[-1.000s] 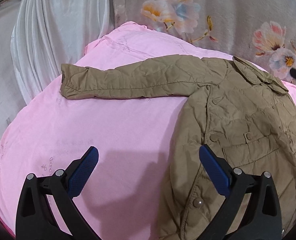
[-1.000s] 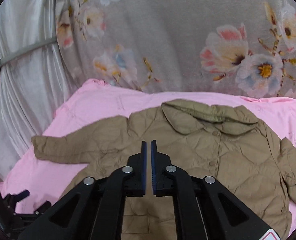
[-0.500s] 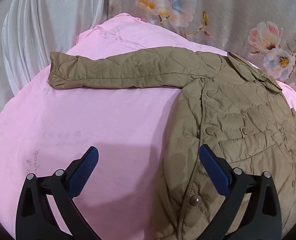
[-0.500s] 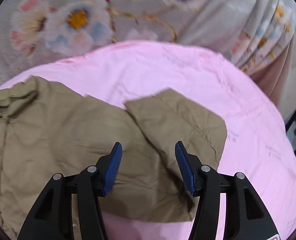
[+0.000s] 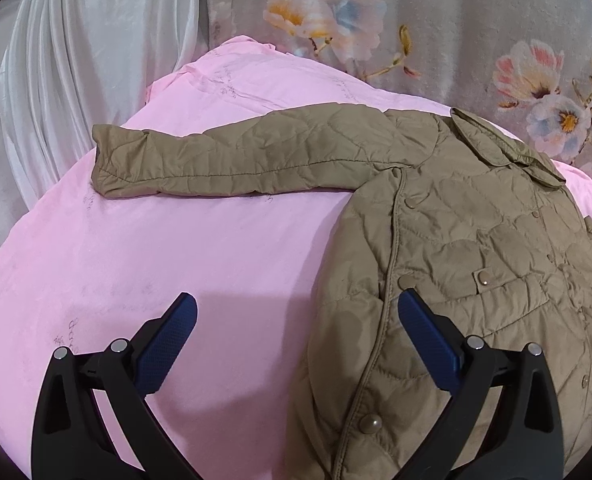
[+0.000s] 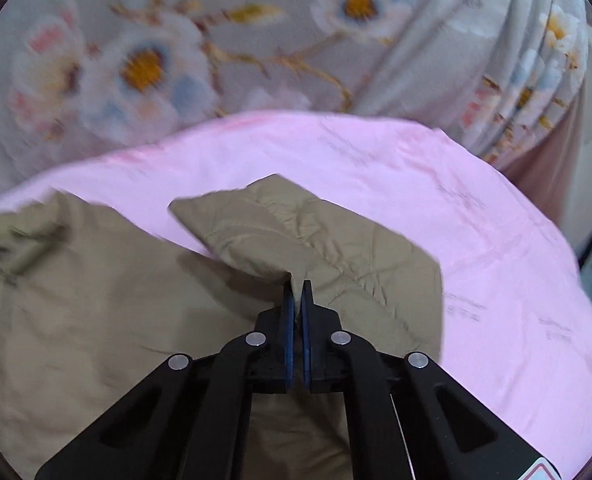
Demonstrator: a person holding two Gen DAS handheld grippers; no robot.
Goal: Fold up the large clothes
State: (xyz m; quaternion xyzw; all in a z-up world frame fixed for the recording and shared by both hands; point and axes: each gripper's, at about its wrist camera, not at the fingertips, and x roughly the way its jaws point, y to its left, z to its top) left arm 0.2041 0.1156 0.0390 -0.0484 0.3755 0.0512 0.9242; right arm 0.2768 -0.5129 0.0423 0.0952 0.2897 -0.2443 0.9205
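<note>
A tan quilted jacket (image 5: 476, 248) lies face up on a pink sheet (image 5: 175, 264). Its one sleeve (image 5: 235, 160) stretches out flat to the left. My left gripper (image 5: 296, 324) is open and empty, hovering over the jacket's left hem edge and the sheet. In the right wrist view, my right gripper (image 6: 296, 292) is shut on a pinch of the jacket's other sleeve (image 6: 296, 240), which is folded over and lifted a little off the pink sheet (image 6: 476, 220). The jacket body (image 6: 75, 300) lies to the left of it.
A floral grey curtain (image 5: 436, 28) hangs behind the bed, with a white curtain (image 5: 75, 60) at the left. The floral curtain also shows in the right wrist view (image 6: 175, 52). The sheet drops away at the right edge (image 6: 576, 320).
My right gripper closed on the right sleeve and raised a fold of it. Before that it swung right from the jacket's front and opened. My left gripper stayed open, shifting slightly.
</note>
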